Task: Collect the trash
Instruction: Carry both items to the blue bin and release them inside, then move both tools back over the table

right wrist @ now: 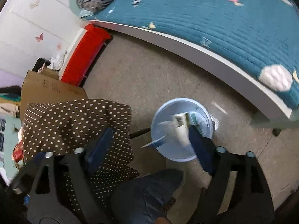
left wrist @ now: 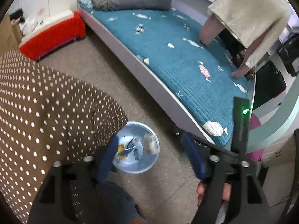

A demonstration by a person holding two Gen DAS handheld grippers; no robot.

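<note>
Each hand-held gripper is built of matte black, flat-sided linkage arms with long cut-out slots, pinned by round silver bolt heads. The left gripper carries two dark blue padded fingers, and beside it the right-hand tool rises as a black bar with a small green light. The right gripper has the same blue fingers and silver bolts. The person wears blue denim jeans
</note>
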